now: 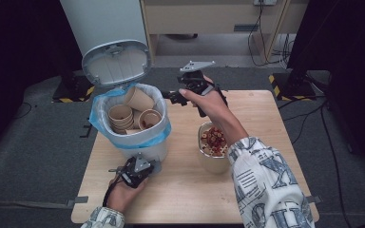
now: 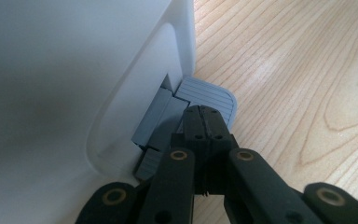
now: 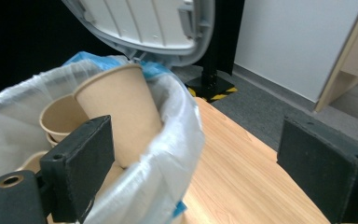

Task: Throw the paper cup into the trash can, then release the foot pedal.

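Note:
A white pedal bin with a blue liner stands on the table, its lid tipped open. Several brown paper cups lie inside, and one cup leans against the rim. My left gripper is shut at the bin's foot. In the left gripper view its tips rest on the grey pedal. My right gripper is open and holds nothing, just right of the bin's rim. In the right gripper view its jaws stand wide apart by the liner's edge.
A paper cup of red and tan food scraps stands on the wooden table, under my right forearm. A wooden desk and black stands with striped bases are beyond the table.

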Tool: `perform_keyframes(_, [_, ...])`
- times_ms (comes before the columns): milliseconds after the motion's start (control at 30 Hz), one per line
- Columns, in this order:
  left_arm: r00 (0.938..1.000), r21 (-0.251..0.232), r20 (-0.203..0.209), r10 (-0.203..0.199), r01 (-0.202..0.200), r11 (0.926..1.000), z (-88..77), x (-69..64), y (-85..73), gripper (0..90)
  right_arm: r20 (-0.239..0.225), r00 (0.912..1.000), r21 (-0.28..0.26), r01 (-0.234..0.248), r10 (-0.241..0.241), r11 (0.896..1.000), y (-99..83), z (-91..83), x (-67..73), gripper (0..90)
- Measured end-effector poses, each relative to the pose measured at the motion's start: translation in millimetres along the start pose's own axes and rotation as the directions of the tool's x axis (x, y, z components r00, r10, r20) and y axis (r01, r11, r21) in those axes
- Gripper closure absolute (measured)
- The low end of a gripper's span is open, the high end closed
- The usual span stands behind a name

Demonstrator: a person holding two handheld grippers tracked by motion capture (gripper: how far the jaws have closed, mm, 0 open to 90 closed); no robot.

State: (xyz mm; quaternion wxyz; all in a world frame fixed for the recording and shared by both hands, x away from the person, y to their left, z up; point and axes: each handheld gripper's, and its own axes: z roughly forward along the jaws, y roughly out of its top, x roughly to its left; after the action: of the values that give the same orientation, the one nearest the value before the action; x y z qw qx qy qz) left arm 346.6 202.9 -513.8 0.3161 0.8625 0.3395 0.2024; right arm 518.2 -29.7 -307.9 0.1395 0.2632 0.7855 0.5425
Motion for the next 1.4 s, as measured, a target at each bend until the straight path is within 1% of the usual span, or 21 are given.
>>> perform_keyframes(133, [1.0, 0.001, -0.001, 0.001, -0.001, 1.0, 0.0, -0.1, 0.0, 89.7, 0.019, 0.9998, 0.0, -0.005, 0.005, 1.0, -5.2, -8.0, -7.1, 11.2])
perform_keyframes(333, [1.0, 0.0, -0.001, -0.002, 0.002, 1.0, 0.0, -0.1, -0.1, 89.7, 0.054, 0.9983, 0.005, -0.022, 0.021, 1.0, -18.7, -24.7, -21.8, 11.1])
perform_keyframes(633, [1.0, -0.002, 0.0, -0.004, 0.004, 1.0, -0.3, -0.5, 0.2, 89.2, 0.109, 0.9925, 0.012, -0.057, 0.055, 0.998, -42.2, -52.3, -44.9, 11.0])
perform_keyframes(667, [1.0, 0.0, -0.001, -0.005, 0.005, 1.0, -1.0, -0.8, 0.2, 88.8, 0.112, 0.992, 0.013, -0.058, 0.057, 0.998, -43.9, -54.0, -46.4, 11.0])
perform_keyframes(733, [0.9999, 0.003, -0.011, -0.001, 0.001, 1.0, -2.3, -1.6, 0.0, 83.1, 0.123, 0.9903, 0.015, -0.067, 0.065, 0.998, -48.9, -59.5, -50.9, 11.0])
perform_keyframes(800, [1.0, -0.007, 0.002, -0.006, 0.006, 1.0, -6.5, -3.3, -1.2, 80.2, 0.131, 0.9886, 0.012, -0.076, 0.074, 0.997, -52.7, -63.6, -54.5, 11.0])
perform_keyframes(900, [0.9995, -0.054, 0.015, -0.028, 0.029, 0.9981, -19.2, -5.9, -3.6, 76.2, 0.144, 0.9863, 0.01, -0.083, 0.081, 0.997, -59.2, -70.8, -60.0, 10.9])
perform_keyframes(933, [0.9988, -0.069, 0.018, -0.045, 0.046, 0.9965, -23.9, -5.8, -5.1, 74.4, 0.148, 0.9854, 0.01, -0.087, 0.085, 0.996, -61.5, -73.3, -62.1, 10.9])
perform_keyframes(1000, [0.9979, -0.077, 0.021, -0.062, 0.063, 0.995, -28.9, -5.4, -7.2, 71.5, 0.16, 0.9829, 0.01, -0.094, 0.091, 0.996, -66.0, -78.1, -66.1, 10.9])
perform_keyframes(1067, [0.9962, -0.096, 0.016, -0.086, 0.087, 0.9916, -35.2, -5.4, -9.1, 66.7, 0.172, 0.9801, 0.008, -0.101, 0.099, 0.995, -70.8, -83.6, -69.9, 11.0])
perform_keyframes(1133, [0.9947, -0.109, 0.014, -0.102, 0.103, 0.9887, -40.3, -6.2, -11.0, 62.6, 0.179, 0.9786, 0.007, -0.104, 0.101, 0.995, -74.3, -88.0, -72.5, 10.8])
perform_keyframes(1167, [0.9946, -0.111, 0.012, -0.103, 0.104, 0.9884, -42.1, -6.1, -11.9, 60.6, 0.186, 0.9771, 0.006, -0.107, 0.104, 0.994, -77.0, -91.2, -74.5, 10.8])
perform_keyframes(1267, [0.9901, -0.132, 0.0, -0.141, 0.139, 0.9813, -50.1, -2.7, -16.1, 53.1, 0.203, 0.9729, 0.007, -0.114, 0.11, 0.993, -82.8, -98.1, -78.9, 10.7])
perform_keyframes(1367, [0.9815, -0.147, -0.003, -0.191, 0.189, 0.9709, -55.4, 2.1, -21.0, 45.1, 0.22, 0.9682, 0.003, -0.123, 0.119, 0.992, -88.8, -105.5, -82.9, 10.4])
perform_keyframes(1400, [0.9794, -0.152, -0.003, -0.202, 0.199, 0.9682, -56.4, 3.0, -21.9, 42.4, 0.229, 0.9659, 0.002, -0.125, 0.122, 0.992, -91.3, -108.5, -84.4, 10.3])
